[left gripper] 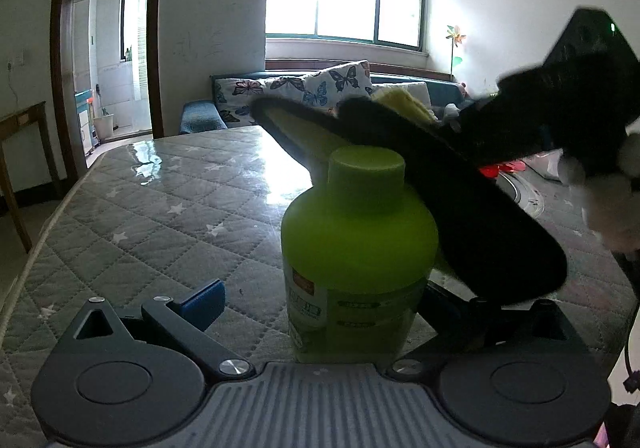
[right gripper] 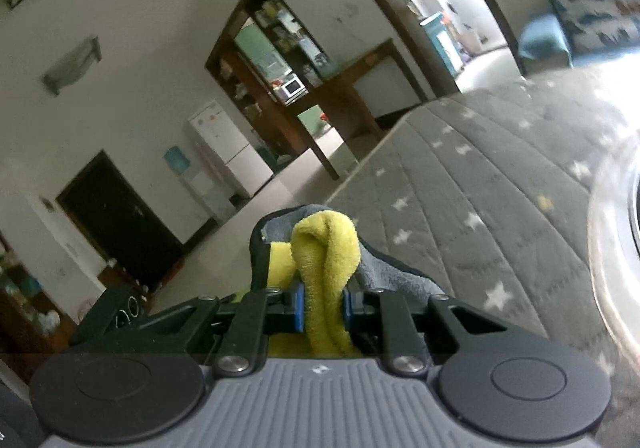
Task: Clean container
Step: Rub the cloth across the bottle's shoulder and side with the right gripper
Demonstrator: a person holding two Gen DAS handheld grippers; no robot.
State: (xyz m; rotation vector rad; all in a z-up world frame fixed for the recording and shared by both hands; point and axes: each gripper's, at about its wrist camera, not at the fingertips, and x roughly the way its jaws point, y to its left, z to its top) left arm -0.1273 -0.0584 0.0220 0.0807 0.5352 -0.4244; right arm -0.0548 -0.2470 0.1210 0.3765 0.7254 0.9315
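Between the right claw (right gripper: 322, 308) pads, fluffy yellow-grey cloth (right gripper: 326, 248) is clenched; left claw (left gripper: 320, 312) seemingly released around a smooth green bottle (left gripper: 356, 248).

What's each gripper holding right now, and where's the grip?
Right gripper: yellow-grey cloth, pinched at a bunched fold. Left gripper: open around green bottle, not gripping.

Green bottle (left gripper: 356, 248) blocks forward; mattress (left gripper: 160, 207) leftward seems free.

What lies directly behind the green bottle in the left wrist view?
Behind the green bottle, the right gripper crosses, holding a yellow cloth. The bottle hides the mattress behind its base.
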